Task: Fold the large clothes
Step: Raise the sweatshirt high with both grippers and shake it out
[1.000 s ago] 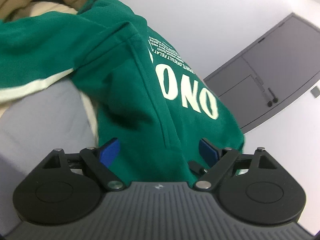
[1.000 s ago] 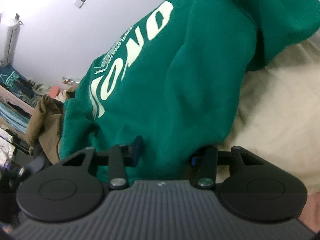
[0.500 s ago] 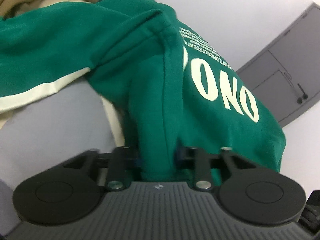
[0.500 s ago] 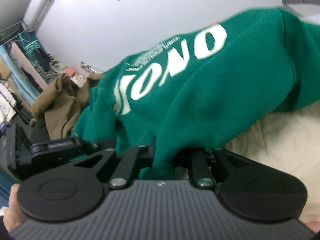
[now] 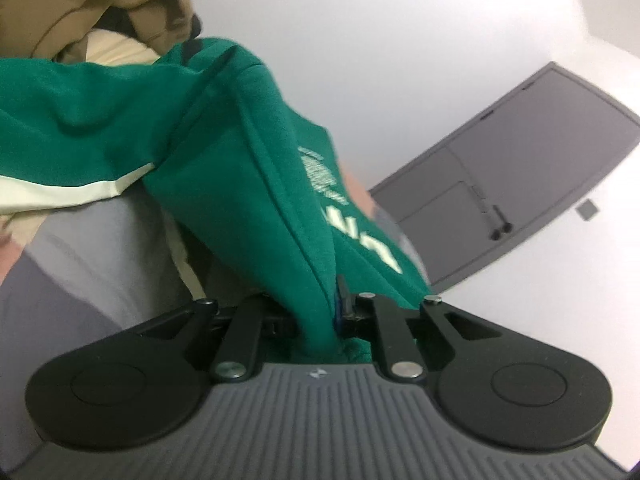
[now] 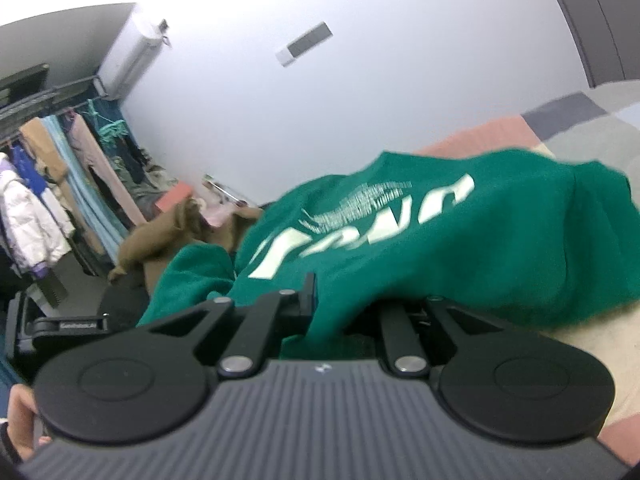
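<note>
A large green sweatshirt (image 5: 248,168) with pale lettering and a cream stripe lies bunched on the bed. In the left wrist view a thick fold of it runs down between the jaws of my left gripper (image 5: 320,312), which are closing and press on the cloth. The right wrist view shows the same green sweatshirt (image 6: 460,248) stretched to the right, lettering up. My right gripper (image 6: 344,312) is shut on an edge of it, and the cloth hides the fingertips.
A brown garment (image 5: 80,8) is heaped behind the sweatshirt, also seen as a brown garment (image 6: 160,236) at left. A bed cover (image 6: 592,344) in cream, pink and grey patches lies beneath. A clothes rack (image 6: 60,184) stands far left. A grey door (image 5: 520,168) is in the white wall.
Both grippers went from open around the sweatshirt to closed on it. They then rose, pulling the cloth up and bunching it, so the lettering is now creased and partly hidden.
</note>
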`<state>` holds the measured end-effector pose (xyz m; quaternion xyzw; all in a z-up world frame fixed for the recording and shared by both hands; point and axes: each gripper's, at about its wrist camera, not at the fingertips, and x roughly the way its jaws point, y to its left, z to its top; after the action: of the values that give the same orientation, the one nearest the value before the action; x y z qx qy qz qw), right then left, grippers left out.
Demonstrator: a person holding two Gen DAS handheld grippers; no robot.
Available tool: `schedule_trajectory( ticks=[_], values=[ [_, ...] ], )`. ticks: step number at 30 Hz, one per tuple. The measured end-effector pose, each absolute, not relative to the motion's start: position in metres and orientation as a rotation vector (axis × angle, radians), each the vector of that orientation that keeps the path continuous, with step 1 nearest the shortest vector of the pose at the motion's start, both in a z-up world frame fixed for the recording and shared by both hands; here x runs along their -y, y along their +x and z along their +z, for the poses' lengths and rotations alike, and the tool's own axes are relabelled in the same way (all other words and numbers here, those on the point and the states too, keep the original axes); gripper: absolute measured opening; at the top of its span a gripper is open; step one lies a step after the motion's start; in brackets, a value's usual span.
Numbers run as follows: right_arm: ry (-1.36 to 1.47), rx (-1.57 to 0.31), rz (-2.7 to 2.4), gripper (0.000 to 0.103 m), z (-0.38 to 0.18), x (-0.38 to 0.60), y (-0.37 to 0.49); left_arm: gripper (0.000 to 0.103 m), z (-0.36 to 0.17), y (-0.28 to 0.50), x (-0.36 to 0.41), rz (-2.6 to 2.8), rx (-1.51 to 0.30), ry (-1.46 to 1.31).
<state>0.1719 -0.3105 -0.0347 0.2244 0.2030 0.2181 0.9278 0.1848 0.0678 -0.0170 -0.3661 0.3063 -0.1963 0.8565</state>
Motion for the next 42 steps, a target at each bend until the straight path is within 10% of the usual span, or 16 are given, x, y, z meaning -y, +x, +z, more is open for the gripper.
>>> schedule_trajectory(
  ticks=[13,16,18,22,32,36,39,42],
  values=[
    [0.561,-0.532,0.451,0.013,-0.045,0.321,0.115,0.017,-0.045,0.117,-0.062,-0.407,-0.771,-0.761],
    [0.574,-0.587,0.410,0.015,-0.055,0.319,0.117,0.034,-0.053,0.126,-0.064,-0.395,-0.810,-0.785],
    [0.604,-0.606,0.397,0.020,-0.060,0.321,0.120,0.071,-0.056,0.133,-0.066,-0.388,-0.826,-0.793],
    [0.686,-0.662,0.370,0.069,-0.074,0.321,0.125,0.081,-0.058,0.141,-0.075,-0.363,-0.824,-0.824],
    [0.738,-0.717,0.369,0.071,-0.093,0.312,0.142,0.086,-0.070,0.179,-0.086,-0.330,-0.784,-0.900],
    [0.679,-0.708,0.363,0.062,-0.094,0.304,0.154,0.077,-0.078,0.192,-0.083,-0.288,-0.786,-0.854],
    [0.628,-0.695,0.344,0.029,-0.094,0.304,0.161,0.029,-0.080,0.195,-0.084,-0.292,-0.798,-0.848],
    [0.605,-0.664,0.375,0.015,-0.088,0.304,0.158,0.010,-0.066,0.186,-0.089,-0.332,-0.728,-0.837]
  ],
)
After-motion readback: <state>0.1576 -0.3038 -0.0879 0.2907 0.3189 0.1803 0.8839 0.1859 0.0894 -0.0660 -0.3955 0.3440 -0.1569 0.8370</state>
